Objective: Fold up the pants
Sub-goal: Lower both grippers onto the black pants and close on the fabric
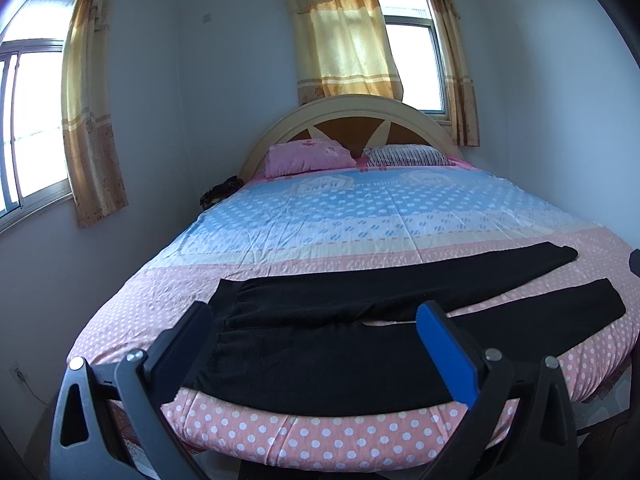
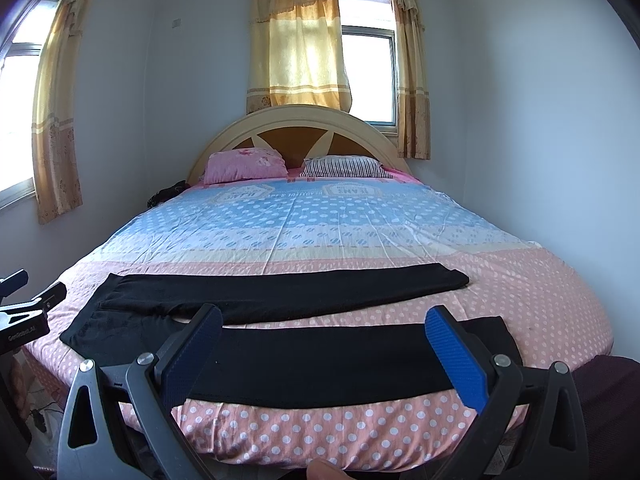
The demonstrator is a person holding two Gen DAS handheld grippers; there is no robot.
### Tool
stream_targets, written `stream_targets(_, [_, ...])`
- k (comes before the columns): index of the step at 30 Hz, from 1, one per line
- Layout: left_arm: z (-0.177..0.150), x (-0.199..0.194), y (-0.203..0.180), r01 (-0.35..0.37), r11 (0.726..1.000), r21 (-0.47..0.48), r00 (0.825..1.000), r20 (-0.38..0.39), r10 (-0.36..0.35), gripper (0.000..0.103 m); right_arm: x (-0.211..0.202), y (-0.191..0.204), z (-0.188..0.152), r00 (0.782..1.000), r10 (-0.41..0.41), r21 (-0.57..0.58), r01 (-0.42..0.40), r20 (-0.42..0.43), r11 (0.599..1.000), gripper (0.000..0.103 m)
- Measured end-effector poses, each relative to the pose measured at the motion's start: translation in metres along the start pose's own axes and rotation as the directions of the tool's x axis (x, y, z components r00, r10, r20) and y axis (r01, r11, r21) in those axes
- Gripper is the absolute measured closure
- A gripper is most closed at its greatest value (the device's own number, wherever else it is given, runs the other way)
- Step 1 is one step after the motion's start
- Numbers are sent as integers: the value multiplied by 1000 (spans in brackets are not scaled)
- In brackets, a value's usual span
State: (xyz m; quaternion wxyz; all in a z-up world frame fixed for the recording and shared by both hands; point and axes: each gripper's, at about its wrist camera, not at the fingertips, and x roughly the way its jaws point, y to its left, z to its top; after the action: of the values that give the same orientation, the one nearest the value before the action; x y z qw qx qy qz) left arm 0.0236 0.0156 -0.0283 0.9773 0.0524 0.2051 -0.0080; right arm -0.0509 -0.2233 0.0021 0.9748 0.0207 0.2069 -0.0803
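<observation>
Black, soft-looking fabric is what we are dealing with: the pants (image 1: pixel 360 344) lie flat and unfolded across the foot end of the bed (image 1: pixel 320 440), on its pink dotted band, with their long axis running parallel to the foot edge. The waistband sits toward the bed's left edge and both legs stretch off toward the right edge; the near leg (image 2: pixel 332 364) lies just inside the foot edge, the far leg (image 2: pixel 288 288) lies beyond it, and a strip of pink sheet shows between them, widening toward the cuffs

Our left gripper (image 1: pixel 316 320) hovers above the waist and crotch end, jaws spread wide, nothing between them and no contact with the cloth that we can see. Our right gripper (image 2: pixel 324 324) hovers above the middle-to-cuff stretch of the near leg, jaws likewise spread wide and empty. So each hand is already nearest the end it would naturally take: left for the waistband, right for the cuffs

We judge the task barely begun, since no fold is in the garment. The likely first fold brings one leg over the other, across the short axis, which means pinching the near edge at both ends and carrying it away from us toward the headboard (image 2: pixel 298 128)

Further out, a pink pillow (image 2: pixel 246 164) and a striped pillow (image 2: pixel 346 166) rest at the head of the bed, well apart from the pants
</observation>
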Motion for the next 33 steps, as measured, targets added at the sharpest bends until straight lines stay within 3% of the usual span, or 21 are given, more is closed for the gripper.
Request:
stream_targets(6, [-9, 40, 34, -74, 996, -44, 995, -77, 70, 0, 28, -2, -17, 996, 23, -24, -25, -83, 999, 1])
stream_targets(12, [-19, 96, 101, -221, 970, -100, 969, -134, 207, 0, 69, -2, -46, 983, 23, -40, -31, -183, 999, 3])
stream_targets(14, [-21, 117, 121, -234, 964, -124, 962, -170, 212, 0, 82, -5, -57, 974, 38, -26, -45, -225, 999, 17])
stream_targets(16, [-22, 138, 137, -249, 959, -134, 955, -201, 219, 0, 97, -12, -68, 960, 57, -12, -63, -276, 998, 42])
stream_targets(17, [-21, 147, 141, -251, 959, -133, 952, -215, 220, 0, 102, -16, -73, 954, 59, -11, -65, -292, 998, 47])
stream_targets(21, [-13, 193, 148, -249, 968, -34, 944, -231, 235, 1, 119, -32, -80, 949, 5, -25, -14, -314, 1000, 49])
stream_targets(25, [-1, 245, 161, -193, 981, 20, 941, -280, 191, 10, 139, -53, -74, 946, -59, -40, 49, -317, 998, 49])
stream_targets(28, [4, 289, 172, -146, 989, 14, 928, -343, 142, 18, 155, -72, -62, 946, -94, -32, 88, -310, 996, 49])
stream_targets(33, [0, 334, 181, -86, 996, -29, 915, -397, 67, 21, 181, -97, -43, 940, -126, -16, 128, -315, 992, 49])
